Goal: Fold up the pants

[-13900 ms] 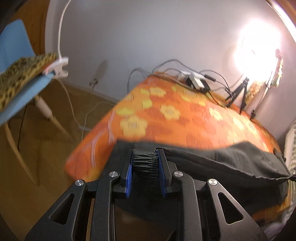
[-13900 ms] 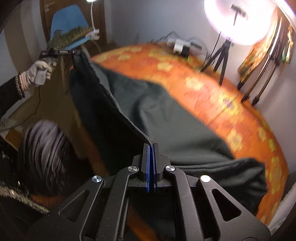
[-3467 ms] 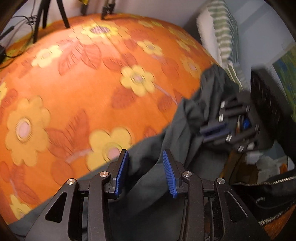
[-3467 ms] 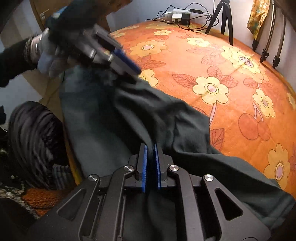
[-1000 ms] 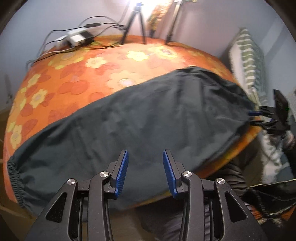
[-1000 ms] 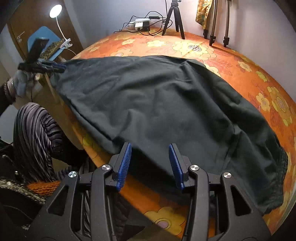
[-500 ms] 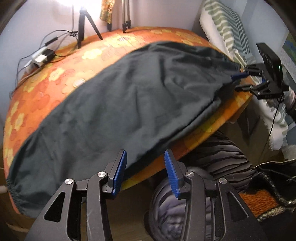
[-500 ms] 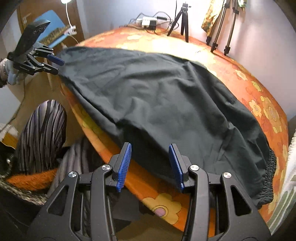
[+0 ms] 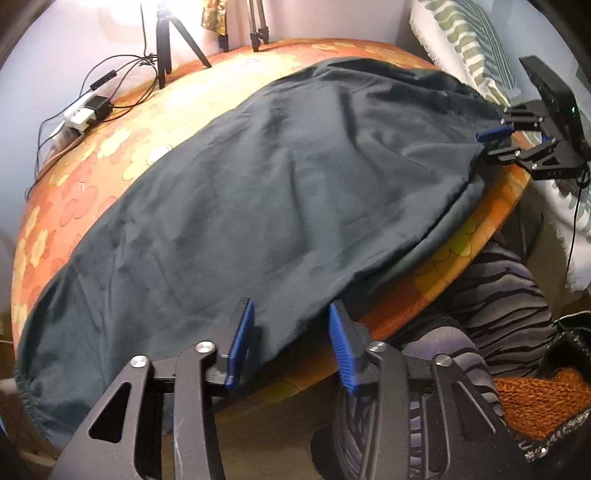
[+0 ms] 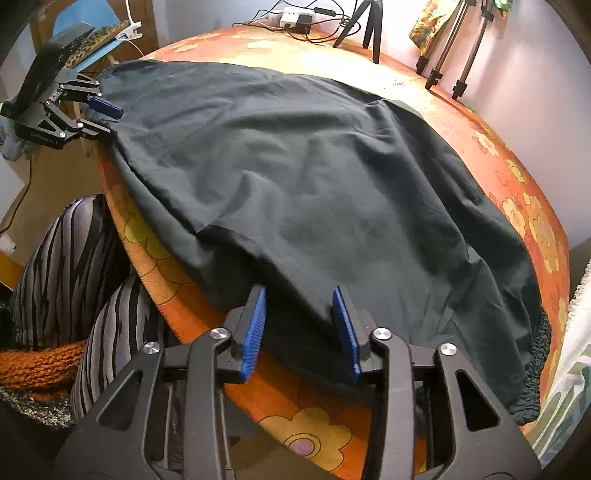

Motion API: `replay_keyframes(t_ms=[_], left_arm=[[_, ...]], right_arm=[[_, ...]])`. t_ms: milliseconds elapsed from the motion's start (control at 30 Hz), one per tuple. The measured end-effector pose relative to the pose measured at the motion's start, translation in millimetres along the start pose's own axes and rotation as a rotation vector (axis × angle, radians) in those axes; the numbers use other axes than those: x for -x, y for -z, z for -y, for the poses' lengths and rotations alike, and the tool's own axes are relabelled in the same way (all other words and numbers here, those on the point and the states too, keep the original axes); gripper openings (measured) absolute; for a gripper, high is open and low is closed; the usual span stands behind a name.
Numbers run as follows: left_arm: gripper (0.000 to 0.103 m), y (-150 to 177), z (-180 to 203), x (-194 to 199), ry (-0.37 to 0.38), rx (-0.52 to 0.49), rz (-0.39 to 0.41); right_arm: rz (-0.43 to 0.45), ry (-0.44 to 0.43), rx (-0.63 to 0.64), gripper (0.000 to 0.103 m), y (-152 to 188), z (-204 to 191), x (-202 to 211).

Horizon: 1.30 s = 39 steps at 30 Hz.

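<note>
Dark grey pants lie spread flat across the orange flowered table, also seen in the right wrist view. The elastic waistband bunches at the left end in the left wrist view and at the far right in the right wrist view. My left gripper is open and empty, over the pants' near edge. My right gripper is open and empty, over the near edge by the waistband end. Each gripper shows in the other's view, the right one and the left one, at the pants' ends.
Tripod legs and a power strip with cables stand at the table's back. A blue chair is at the left. A striped cushion lies right. The person's striped legs are below the table's front edge.
Both grippers, shut on the pants earlier, let go and stand open. Over the last second they drew back toward the near table edge; the pants stay spread flat.
</note>
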<state>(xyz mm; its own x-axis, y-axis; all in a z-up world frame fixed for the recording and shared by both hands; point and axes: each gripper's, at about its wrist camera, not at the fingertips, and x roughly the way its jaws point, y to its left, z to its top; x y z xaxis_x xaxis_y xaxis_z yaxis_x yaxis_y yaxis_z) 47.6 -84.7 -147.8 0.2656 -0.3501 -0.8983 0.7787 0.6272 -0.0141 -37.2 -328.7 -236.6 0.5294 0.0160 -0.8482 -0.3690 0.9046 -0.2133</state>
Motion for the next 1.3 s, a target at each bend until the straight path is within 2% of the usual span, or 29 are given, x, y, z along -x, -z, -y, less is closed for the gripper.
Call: replay_keyframes(t_ms=[33, 67, 133, 167, 200, 300, 433, 600, 667, 700, 767, 900, 967, 1033, 1133, 1200, 1300], left_arm=[[0.017, -0.7, 0.6, 0.4, 0.008, -0.005, 0.008], [0.008, -1.8, 2.5, 0.4, 0.009, -0.018, 0.016], [0.004, -4.3, 6.8, -0.7, 0.006, -0.048, 0.028], [0.003, -4.0, 10.3, 1.1, -0.002, -0.069, 0.044], [0.002, -4.5, 11.3, 1.8, -0.010, -0.078, 0.052], [0.002, -4.7, 6.4, 10.5, -0.008, -0.064, 0.080], [0.002, 1.2, -1.1, 23.2, 0.022, -0.039, 0.092], [0.002, 12.0, 0.6, 13.1, 0.058, -0.036, 0.050], [0.002, 14.0, 0.0, 10.7, 0.064, -0.012, 0.057], [0.003, 15.0, -1.2, 10.4, 0.067, 0.006, 0.061], [0.018, 18.1, -4.5, 13.0, 0.073, 0.050, 0.067], [0.022, 33.1, -17.6, 38.3, 0.122, 0.154, 0.158], [0.031, 45.9, -28.7, 55.0, 0.115, 0.209, 0.212], [0.032, 58.5, -43.8, 66.0, 0.105, 0.275, 0.247], [0.032, 79.8, -73.1, 82.8, 0.072, 0.394, 0.293], [0.032, 100.2, -95.6, 93.3, 0.010, 0.477, 0.311], [0.032, 125.0, -125.8, 99.8, -0.030, 0.597, 0.325]], right_arm=[[0.002, -0.003, -0.003, 0.034, -0.5, 0.6, -0.7], [0.003, -0.006, -0.004, 0.030, -1.0, 1.0, -1.5], [0.000, -0.010, -0.001, 0.019, -1.9, 1.2, -4.0], [-0.001, -0.009, 0.004, 0.010, -2.1, 0.6, -4.7], [0.001, -0.002, 0.014, 0.009, -1.7, -0.9, -4.1], [0.026, 0.025, 0.027, 0.005, -0.8, -2.4, 5.8], [0.059, -0.013, 0.008, 0.005, 1.4, 0.2, 25.7], [-0.014, -0.017, 0.049, 0.005, 7.3, -12.7, 9.7], [-0.043, -0.006, 0.061, 0.005, 10.1, -16.7, 0.5], [-0.048, 0.003, 0.063, 0.005, 10.4, -17.1, -1.7], [-0.059, -0.009, 0.040, 0.009, 8.2, -13.9, 0.9], [0.005, -0.031, 0.002, 0.021, -1.0, -9.4, 25.8], [0.044, -0.049, -0.014, 0.021, -7.9, -11.6, 38.9], [0.085, -0.039, -0.012, 0.023, -21.0, -16.8, 49.8], [0.149, -0.033, 0.006, 0.032, -44.3, -32.1, 61.9], [0.190, -0.056, 0.025, 0.033, -66.0, -48.2, 67.2], [0.240, -0.114, 0.065, 0.035, -100.1, -73.0, 71.3]])
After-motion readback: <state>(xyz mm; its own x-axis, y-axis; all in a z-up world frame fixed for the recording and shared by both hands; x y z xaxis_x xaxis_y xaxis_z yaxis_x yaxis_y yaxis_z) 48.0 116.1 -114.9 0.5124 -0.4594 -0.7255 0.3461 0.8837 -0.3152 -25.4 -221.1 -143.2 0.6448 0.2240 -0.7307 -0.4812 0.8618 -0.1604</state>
